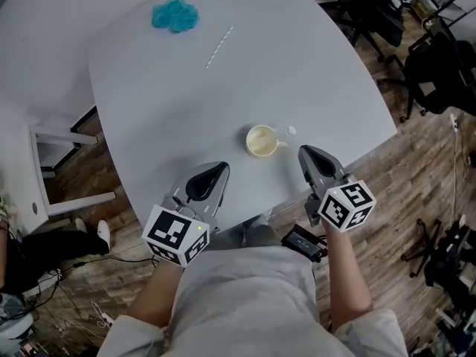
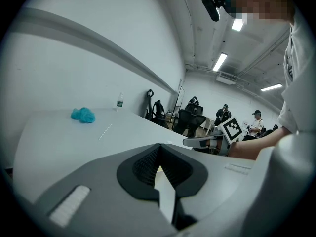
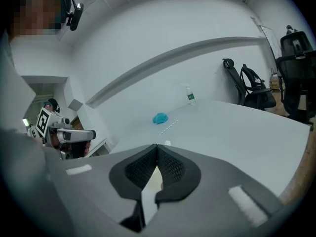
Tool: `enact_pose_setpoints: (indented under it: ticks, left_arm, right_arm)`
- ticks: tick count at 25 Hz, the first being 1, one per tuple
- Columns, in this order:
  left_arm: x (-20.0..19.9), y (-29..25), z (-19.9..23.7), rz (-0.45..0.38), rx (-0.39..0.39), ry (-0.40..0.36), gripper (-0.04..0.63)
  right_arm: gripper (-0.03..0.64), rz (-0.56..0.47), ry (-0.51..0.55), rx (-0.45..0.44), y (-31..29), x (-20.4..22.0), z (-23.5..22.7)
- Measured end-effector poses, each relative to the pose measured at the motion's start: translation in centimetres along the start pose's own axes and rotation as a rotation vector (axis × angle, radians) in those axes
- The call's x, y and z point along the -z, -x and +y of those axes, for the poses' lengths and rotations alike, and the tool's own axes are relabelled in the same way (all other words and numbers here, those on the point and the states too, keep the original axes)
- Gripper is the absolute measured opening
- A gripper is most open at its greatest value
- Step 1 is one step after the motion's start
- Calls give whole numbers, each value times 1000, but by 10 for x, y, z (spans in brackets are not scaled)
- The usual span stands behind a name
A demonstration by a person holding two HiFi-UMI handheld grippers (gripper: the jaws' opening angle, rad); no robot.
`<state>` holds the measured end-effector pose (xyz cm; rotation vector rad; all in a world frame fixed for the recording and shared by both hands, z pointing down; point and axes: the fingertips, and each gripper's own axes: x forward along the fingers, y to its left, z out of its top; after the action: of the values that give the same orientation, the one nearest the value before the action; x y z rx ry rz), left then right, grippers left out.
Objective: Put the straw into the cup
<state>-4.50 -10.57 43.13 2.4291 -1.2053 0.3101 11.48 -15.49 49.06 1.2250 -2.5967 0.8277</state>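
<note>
A cream cup (image 1: pixel 261 140) with a handle stands near the front edge of the white table (image 1: pixel 312 73). Far back on the table lies the white straw (image 1: pixel 219 47) (image 2: pixel 105 131) (image 3: pixel 168 128), touched by nothing. My left gripper (image 1: pixel 223 166) (image 2: pixel 158 146) hovers at the table's front edge, left of the cup, jaws shut and empty. My right gripper (image 1: pixel 303 149) (image 3: pixel 157 145) is just right of the cup, also shut with nothing between its pads. Both grippers point toward the cup and stay apart from it.
A blue crumpled cloth (image 1: pixel 175 15) (image 3: pixel 160 118) lies behind the straw. A small white scrap (image 1: pixel 291 131) rests right of the cup. A water bottle (image 3: pixel 190 96) stands at the far table edge. Office chairs (image 1: pixel 439 65) stand on the wooden floor to the right.
</note>
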Motion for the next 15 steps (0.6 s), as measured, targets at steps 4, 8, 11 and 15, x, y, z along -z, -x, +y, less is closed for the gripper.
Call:
enact_pose_setpoints:
  ticks: [4,8,11,15]
  left_arm:
    - [-4,5,-3,-23,-10,-11,18]
    - [-2,9,-15,-26,-2,-4,18]
    - [-10,16,-15,-37,5,-11,18]
    - [-16,25,-10,-56,-4,-12,18]
  right_arm:
    - [8,-21,35,-20,8,-12,14]
    - [6,-4,63,-19,25,-15,31]
    - [6,-7,73,-20,27,-21,43]
    - [6,-17,83,-38,24,-27,59]
